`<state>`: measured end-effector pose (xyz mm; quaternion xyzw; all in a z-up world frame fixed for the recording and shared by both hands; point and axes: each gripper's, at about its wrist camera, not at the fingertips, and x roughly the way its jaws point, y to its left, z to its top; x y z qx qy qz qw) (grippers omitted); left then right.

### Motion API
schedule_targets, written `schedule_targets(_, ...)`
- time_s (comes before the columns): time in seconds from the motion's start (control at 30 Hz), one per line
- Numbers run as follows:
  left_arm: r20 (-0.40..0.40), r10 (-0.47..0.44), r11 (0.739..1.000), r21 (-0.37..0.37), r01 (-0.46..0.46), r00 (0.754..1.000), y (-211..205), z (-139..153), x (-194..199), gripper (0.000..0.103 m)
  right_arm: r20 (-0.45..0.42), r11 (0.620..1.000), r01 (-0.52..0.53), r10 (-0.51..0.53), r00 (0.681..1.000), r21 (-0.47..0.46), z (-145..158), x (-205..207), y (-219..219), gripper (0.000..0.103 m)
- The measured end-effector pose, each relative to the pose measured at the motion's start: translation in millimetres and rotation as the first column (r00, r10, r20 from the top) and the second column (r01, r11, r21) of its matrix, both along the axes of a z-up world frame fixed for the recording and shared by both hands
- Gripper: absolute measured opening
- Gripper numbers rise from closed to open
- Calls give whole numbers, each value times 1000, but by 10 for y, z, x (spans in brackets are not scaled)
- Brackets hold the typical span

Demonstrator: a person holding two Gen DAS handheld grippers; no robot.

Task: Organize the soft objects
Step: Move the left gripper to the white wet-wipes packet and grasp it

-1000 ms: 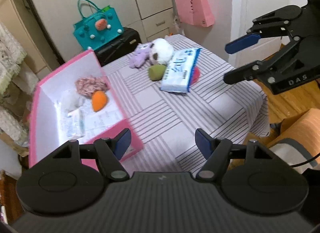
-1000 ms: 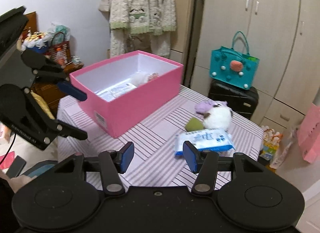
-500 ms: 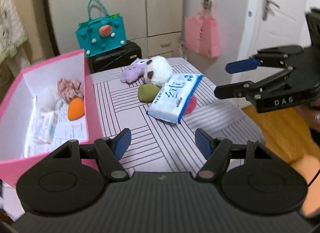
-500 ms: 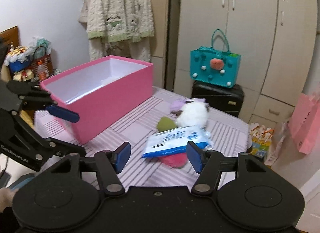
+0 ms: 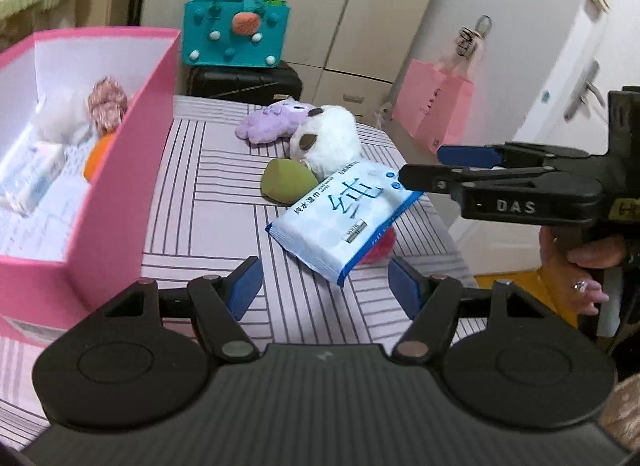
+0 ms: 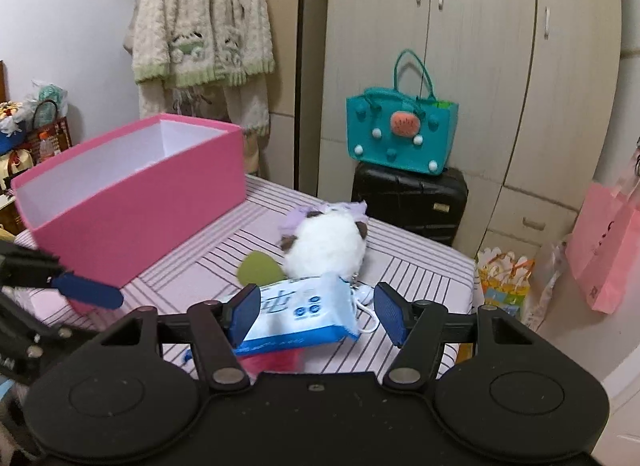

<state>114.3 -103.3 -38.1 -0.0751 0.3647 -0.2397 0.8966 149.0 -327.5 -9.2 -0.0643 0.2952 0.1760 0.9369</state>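
Grippers: two, each with two blue-padded fingers.
Left gripper: jaws apart and closing; nothing sits between the pads, which hover over the striped tablecloth short of the wipes pack.
Right gripper: jaws parted, not pressing on anything; the near end of the wipes pack lies in the gap between the pads, though whether the left pad touches it I cannot tell.
Hand: one in view, wrapped around the right gripper's handle.
Wipes pack: one on the table, blue and white, lying tilted on top of a pink soft item.
Pink soft item: one, mostly hidden under the pack.
Green soft item: one, touching the pack's far end and the white plush.
White plush: one, with brown patches, just beyond the pack.
Purple plush: one, behind the white plush and touching it.
Loose soft things on the table: five in all, bunched together.
Pink box: one, open, white inside, on the table to the left of the pile.
Inside the box: one mottled pinkish fluffy item, one orange item, one white soft shape, one clear packet.
Teal bag: one, on a black suitcase behind the table.
Pink paper bag: one, hanging by the door.
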Motion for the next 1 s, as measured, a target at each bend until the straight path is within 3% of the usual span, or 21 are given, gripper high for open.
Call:
schedule_targets(0.13, 23, 90, 995, -45, -89, 996, -30, -138, 63, 66, -87, 999, 9, -6, 996, 43, -118, 289, -56, 68)
schedule_targets(0.3, -62, 136, 983, -118, -143, 989, -24, -294, 215, 65, -167, 994, 11, 8, 986, 113, -243, 448, -135, 66)
schedule_targets(0.4, -102, 124, 980, -143, -138, 987, -54, -390, 286, 64, -204, 991, 4, 23, 979, 131, -285, 452, -148, 55)
schedule_targets(0.5, -119, 113, 969, -205, -136, 986, -43, -476, 328, 64, -242, 988, -11, 48, 969, 152, -307, 448, -200, 50)
schedule_targets(0.67, -113, 103, 962, -243, -128, 988, -52, -534, 352, 54, -280, 974, -10, 75, 957, 224, -363, 482, -323, 48)
schedule_targets(0.8, -117, 99, 959, -253, -126, 988, -76, -547, 373, 42, -302, 962, -11, 96, 949, 271, -424, 512, -394, 53)
schedule_targets(0.9, -105, 93, 962, -247, -117, 990, -91, -555, 359, 39, -320, 951, -7, 111, 941, 310, -471, 531, -436, 54)
schedule_targets(1.0, -91, 77, 964, -248, -97, 993, -109, -548, 352, 35, -314, 949, -1, 106, 943, 316, -495, 516, -423, 47)
